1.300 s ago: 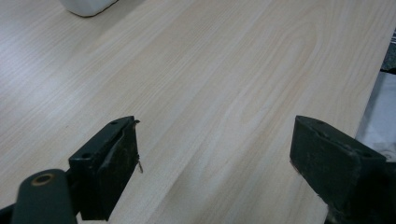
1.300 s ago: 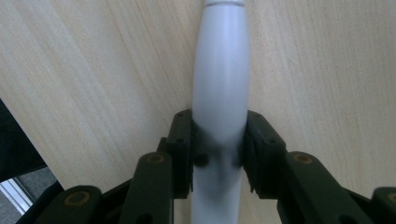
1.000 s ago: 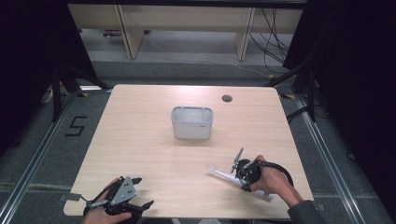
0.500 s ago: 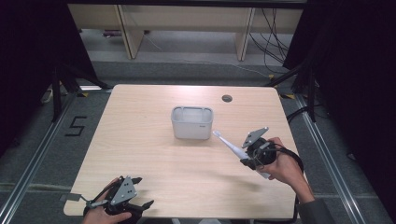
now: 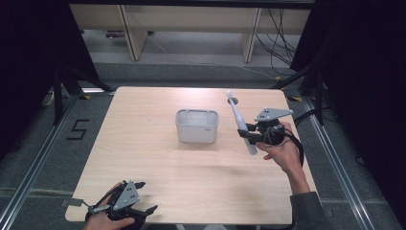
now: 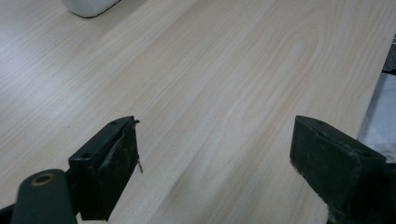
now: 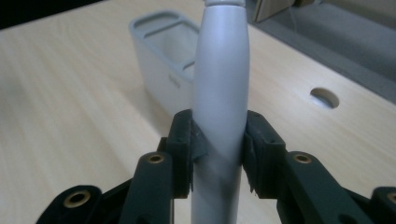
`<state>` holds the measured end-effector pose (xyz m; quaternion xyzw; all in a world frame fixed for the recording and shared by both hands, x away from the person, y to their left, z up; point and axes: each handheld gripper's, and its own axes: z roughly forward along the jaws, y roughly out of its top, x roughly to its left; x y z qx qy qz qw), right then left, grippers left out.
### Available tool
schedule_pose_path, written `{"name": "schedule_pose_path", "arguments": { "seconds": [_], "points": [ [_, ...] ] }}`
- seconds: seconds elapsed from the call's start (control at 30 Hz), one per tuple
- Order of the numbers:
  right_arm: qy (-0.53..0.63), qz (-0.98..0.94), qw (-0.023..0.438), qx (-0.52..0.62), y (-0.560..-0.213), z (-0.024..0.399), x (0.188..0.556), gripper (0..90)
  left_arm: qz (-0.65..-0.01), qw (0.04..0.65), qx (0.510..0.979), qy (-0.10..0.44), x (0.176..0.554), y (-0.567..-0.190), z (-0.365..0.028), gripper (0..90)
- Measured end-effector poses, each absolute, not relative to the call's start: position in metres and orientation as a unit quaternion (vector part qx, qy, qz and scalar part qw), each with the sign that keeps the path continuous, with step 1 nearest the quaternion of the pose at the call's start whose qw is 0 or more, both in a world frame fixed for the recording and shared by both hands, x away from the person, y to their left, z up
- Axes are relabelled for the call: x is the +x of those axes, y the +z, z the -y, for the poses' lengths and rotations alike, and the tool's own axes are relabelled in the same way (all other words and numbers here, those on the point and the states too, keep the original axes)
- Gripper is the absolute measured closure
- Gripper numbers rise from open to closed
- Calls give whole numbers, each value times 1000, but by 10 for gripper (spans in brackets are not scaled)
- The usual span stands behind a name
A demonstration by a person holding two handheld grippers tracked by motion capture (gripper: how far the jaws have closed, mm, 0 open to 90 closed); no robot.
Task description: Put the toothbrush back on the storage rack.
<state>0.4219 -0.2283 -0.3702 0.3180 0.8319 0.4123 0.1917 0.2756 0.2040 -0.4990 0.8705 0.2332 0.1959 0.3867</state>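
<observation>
Right hand-held gripper (image 5: 248, 134) is clamped on a grey electric toothbrush handle (image 5: 240, 125), pads pressing both sides of its body about mid-length. In the right gripper view the handle (image 7: 219, 93) runs straight up between the jaws, top end out of frame. High view: the toothbrush is off the tabletop (image 5: 143, 158), tilted, thin end up and away from the person, thick end down toward the person's right hand (image 5: 282, 151). It hangs just to the right of the grey plastic container (image 5: 197, 125), not touching it. The container sits near the tabletop's centre, open top, with inner dividers visible in the right gripper view (image 7: 163, 60). A round cable hole (image 7: 324, 97) is in the tabletop beyond the toothbrush, at the far edge.

Left hand-held gripper (image 5: 125, 207) rests at the near left corner of the tabletop, in the left hand (image 5: 103, 221). Its jaws stand wide apart in the left gripper view, only bare wood between them (image 6: 215, 140). A corner of the container shows at the top left there (image 6: 88, 5).
</observation>
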Motion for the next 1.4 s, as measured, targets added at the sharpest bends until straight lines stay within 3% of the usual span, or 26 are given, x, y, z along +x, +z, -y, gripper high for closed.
{"name": "schedule_pose_path", "arguments": {
  "seconds": [0.6,1.4],
  "points": [
    [516,-749,234,343,-368,199,455,666,-235,391,870,188,275,-498,-204,148],
    [559,-722,216,347,-360,145,492,666,-246,405,861,187,274,-499,-203,147]
  ]
}}
